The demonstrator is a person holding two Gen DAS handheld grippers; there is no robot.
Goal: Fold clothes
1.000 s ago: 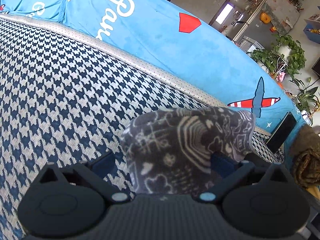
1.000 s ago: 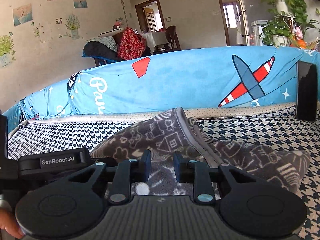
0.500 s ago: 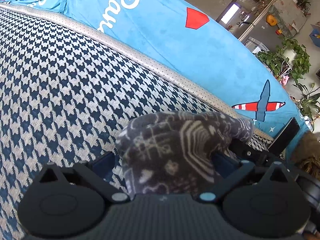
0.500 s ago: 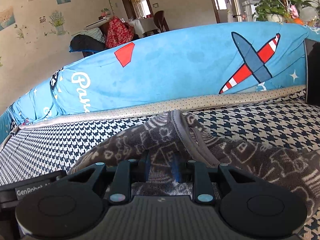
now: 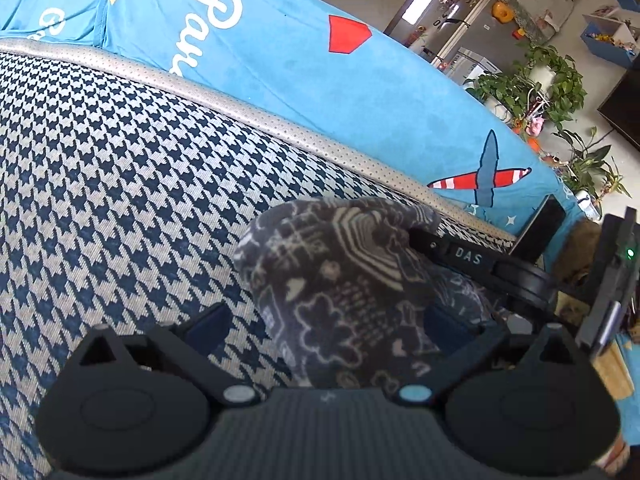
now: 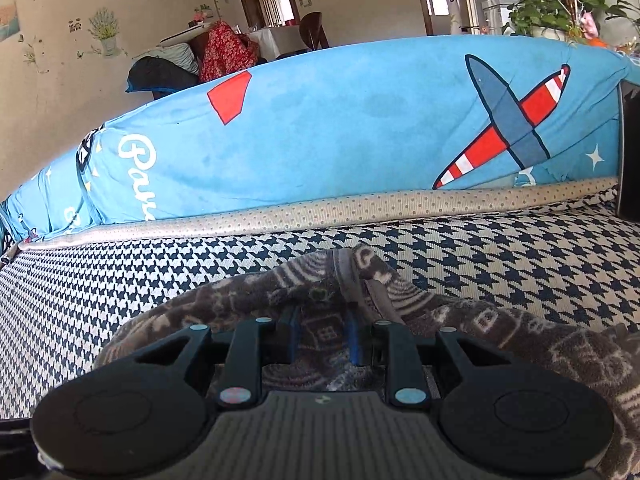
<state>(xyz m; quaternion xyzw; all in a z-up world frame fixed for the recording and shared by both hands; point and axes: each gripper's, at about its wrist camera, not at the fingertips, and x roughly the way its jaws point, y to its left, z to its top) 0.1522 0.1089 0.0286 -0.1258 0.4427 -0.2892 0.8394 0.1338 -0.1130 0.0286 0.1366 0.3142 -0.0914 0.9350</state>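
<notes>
A dark grey fleece garment (image 5: 340, 280) with a white doodle print lies bunched on the houndstooth sofa seat (image 5: 120, 184). My left gripper (image 5: 324, 320) stands open and wide, one finger on each side of the bunch; its left pad (image 5: 208, 322) is clear of the cloth. In the right wrist view the garment (image 6: 520, 336) spreads off to the right. My right gripper (image 6: 324, 316) is shut on a raised fold of it, next to a grey hem. The right gripper (image 5: 416, 238) also shows in the left wrist view, reaching in under the fold from the right.
A blue sofa back (image 6: 360, 128) printed with an aeroplane runs behind the seat, with a dotted beige border (image 6: 360, 208) between them. A flat black slab (image 5: 540, 228) leans at the seat's right end. Potted plants (image 5: 548, 80) stand beyond the sofa.
The right gripper has pushed forward and lower with the fold in it, and now shows at the right of the left wrist view. The left gripper stays open around the bunch.
</notes>
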